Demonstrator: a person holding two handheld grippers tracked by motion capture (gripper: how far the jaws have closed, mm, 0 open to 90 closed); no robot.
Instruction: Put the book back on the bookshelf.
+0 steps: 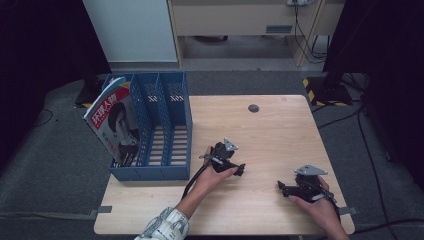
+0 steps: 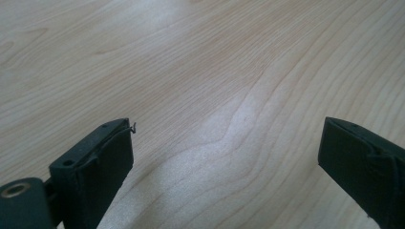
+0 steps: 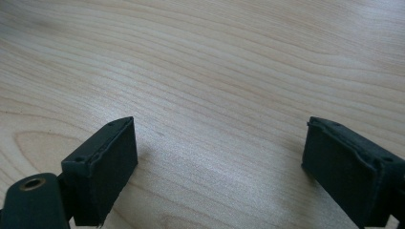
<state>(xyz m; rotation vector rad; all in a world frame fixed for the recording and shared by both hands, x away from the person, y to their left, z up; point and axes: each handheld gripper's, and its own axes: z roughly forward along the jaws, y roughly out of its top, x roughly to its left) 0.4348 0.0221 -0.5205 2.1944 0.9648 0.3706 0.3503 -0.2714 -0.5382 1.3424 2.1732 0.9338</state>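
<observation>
A pale wooden desk (image 1: 270,135) stands on grey carpet in a dim room, with dark curtains at both sides, a white panel and a light cabinet at the far wall, and cables trailing on the floor at the right. A small dark round cap (image 1: 253,108) sits in the desk top near its far edge.

At the left of the desk stands a blue file rack (image 1: 165,135) with slotted walls and several upright compartments. A magazine (image 1: 114,125) leans tilted in its leftmost compartment, red lettering and a printed portrait on the cover.

The left gripper (image 1: 239,169) is held near the middle of the desk, just right of the rack's near corner but apart from it, pointing right. In the left gripper view its jaws stand wide apart over bare wood grain with nothing between them. The right gripper (image 1: 281,187) is near the desk's right near corner, pointing left toward the other gripper, well apart from the rack and magazine. In the right gripper view its jaws are also spread wide over bare wood, gripping nothing.
</observation>
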